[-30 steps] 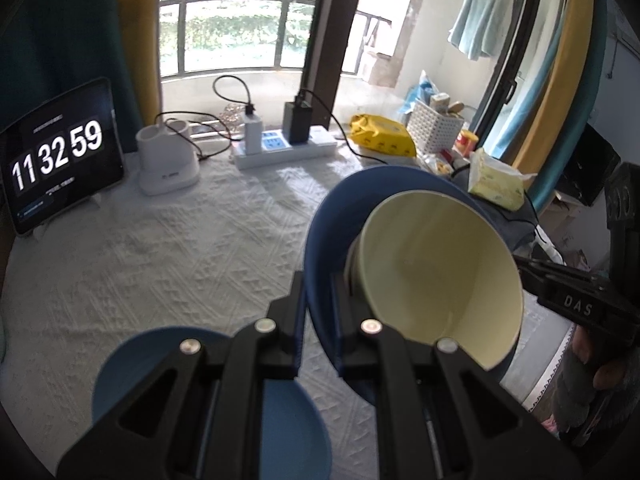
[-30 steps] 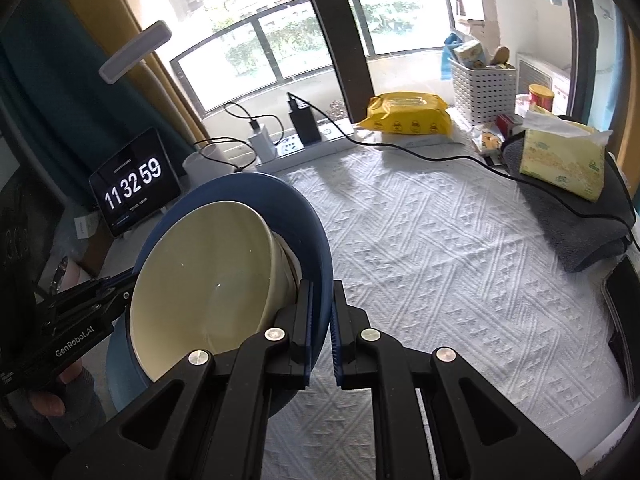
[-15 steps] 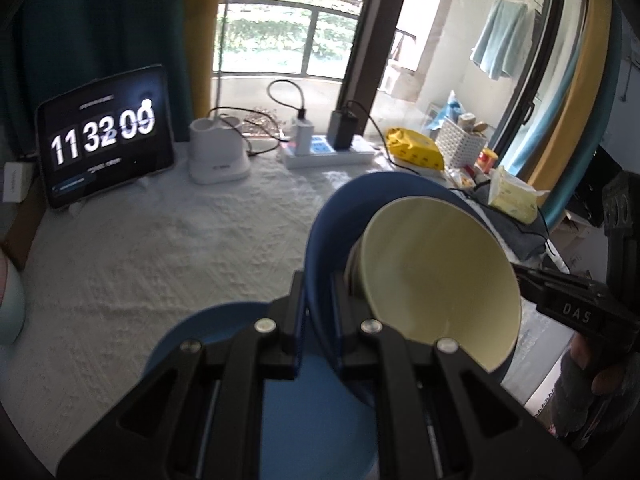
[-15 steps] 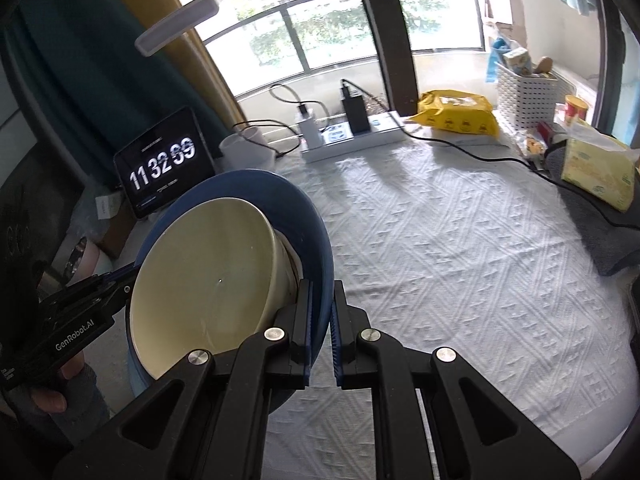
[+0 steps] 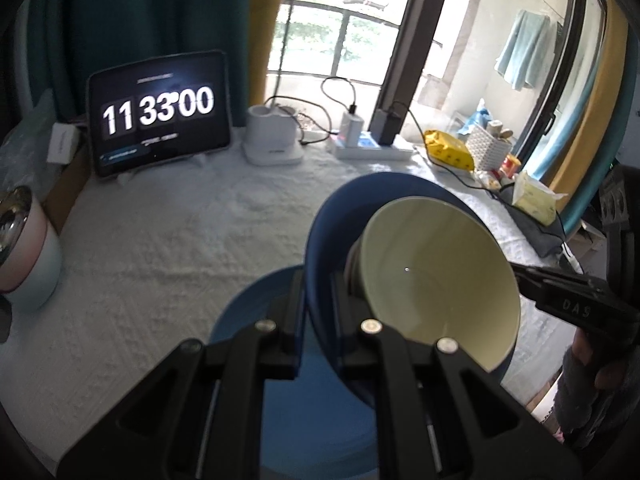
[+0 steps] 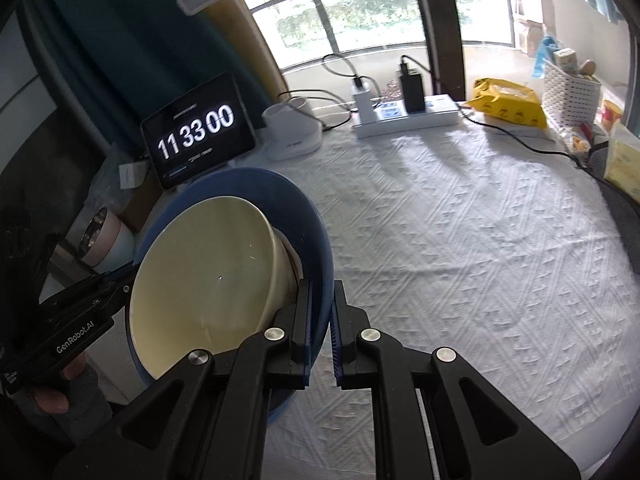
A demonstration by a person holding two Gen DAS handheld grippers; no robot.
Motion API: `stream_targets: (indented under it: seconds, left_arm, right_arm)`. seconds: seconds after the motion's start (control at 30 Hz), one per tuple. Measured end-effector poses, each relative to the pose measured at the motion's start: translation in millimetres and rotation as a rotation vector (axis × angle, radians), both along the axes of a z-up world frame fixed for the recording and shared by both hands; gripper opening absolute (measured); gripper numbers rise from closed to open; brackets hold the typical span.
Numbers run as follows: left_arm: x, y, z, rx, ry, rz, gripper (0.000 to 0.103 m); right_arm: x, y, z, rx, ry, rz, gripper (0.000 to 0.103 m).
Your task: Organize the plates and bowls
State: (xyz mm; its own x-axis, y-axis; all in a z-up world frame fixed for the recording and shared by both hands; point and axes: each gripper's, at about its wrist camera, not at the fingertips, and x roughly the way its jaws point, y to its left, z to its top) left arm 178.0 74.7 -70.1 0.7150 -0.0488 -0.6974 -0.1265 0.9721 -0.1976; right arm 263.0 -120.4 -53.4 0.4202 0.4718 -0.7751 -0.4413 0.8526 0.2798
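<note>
A dark blue plate (image 5: 384, 188) carries a cream bowl (image 5: 436, 280) and hangs above the table. My left gripper (image 5: 318, 300) is shut on its rim. From the opposite side, my right gripper (image 6: 322, 300) is shut on the same blue plate (image 6: 256, 178), with the cream bowl (image 6: 208, 280) just left of its fingers. Each gripper shows in the other's view: the right gripper (image 5: 520, 270) at the far rim, the left gripper (image 6: 120, 286) likewise. A second blue plate (image 5: 248, 312) lies flat on the tablecloth, partly hidden under the held plate and my left fingers.
A tablet clock (image 5: 160, 112), a white lamp base (image 5: 272, 140) and a power strip (image 5: 372, 148) line the back edge. To the right are a yellow packet (image 5: 448, 148), a white basket (image 5: 488, 148) and a tissue pack (image 5: 536, 200). A pink-and-white container (image 5: 28, 256) stands left.
Both grippers have carried the plate and bowl leftward across the table. The flat blue plate now lies under the held one. The pink-and-white container has come into view.
</note>
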Motion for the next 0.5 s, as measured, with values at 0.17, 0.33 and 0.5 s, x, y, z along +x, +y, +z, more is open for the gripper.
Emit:
stream_targets:
  seconds: [0.17,0.33,0.5]
  left_arm:
    - [-13.9,11.8,-5.2,-0.008,0.012,0.026,0.009]
    - [-23.2,19.0,-9.6,-0.012,0.021,0.044,0.009]
    - [-26.5,21.8,-14.2,-0.008,0.034,0.053,0.009]
  right_arm:
    - [-6.8,16.1,-5.9,-0.007,0.017,0.027,0.011]
    - [-13.1,27.8,-11.2,-0.018,0.03,0.051,0.011]
    - [-15.3,34.3,-19.0,-0.028,0.048,0.058,0.011]
